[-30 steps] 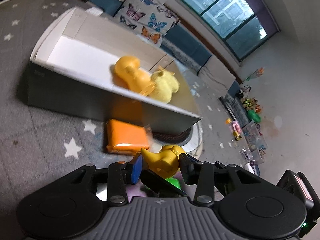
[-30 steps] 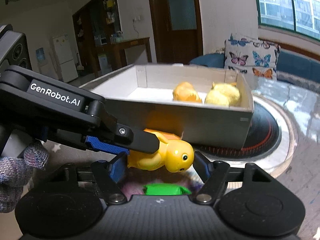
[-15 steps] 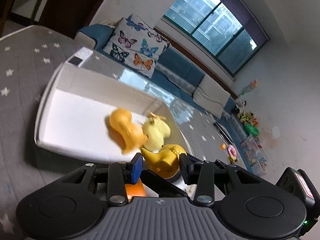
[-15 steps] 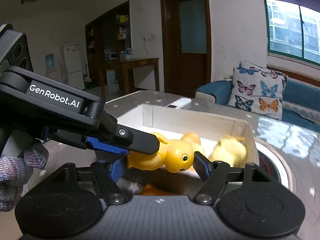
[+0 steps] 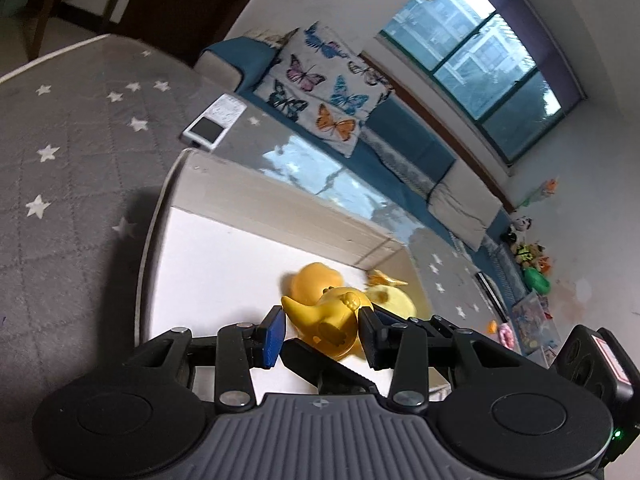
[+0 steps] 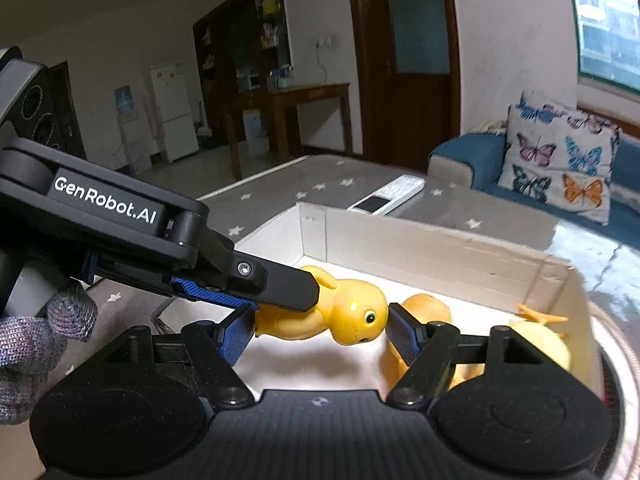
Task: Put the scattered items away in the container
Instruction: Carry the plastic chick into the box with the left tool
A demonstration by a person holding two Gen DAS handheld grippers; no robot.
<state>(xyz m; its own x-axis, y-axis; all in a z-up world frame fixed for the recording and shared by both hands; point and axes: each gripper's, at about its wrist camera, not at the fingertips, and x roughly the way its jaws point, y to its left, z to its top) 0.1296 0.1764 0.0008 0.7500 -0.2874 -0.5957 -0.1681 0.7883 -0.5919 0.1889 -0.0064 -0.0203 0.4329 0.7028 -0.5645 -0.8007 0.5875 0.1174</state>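
A yellow duck toy is held by both grippers at once above the white box. My left gripper is shut on the duck's body; its fingers reach in from the left in the right wrist view. My right gripper is shut on the duck from tail to head. Inside the box lie an orange toy and a pale yellow toy.
The box stands on a grey star-patterned cover. A white remote lies beyond the box's far wall. A blue sofa with a butterfly cushion is behind. A round dark mat edge shows at the right.
Both grippers have lifted the duck from in front of the box's near wall up and over into the space above the box floor. The orange block on the cover has left the views.
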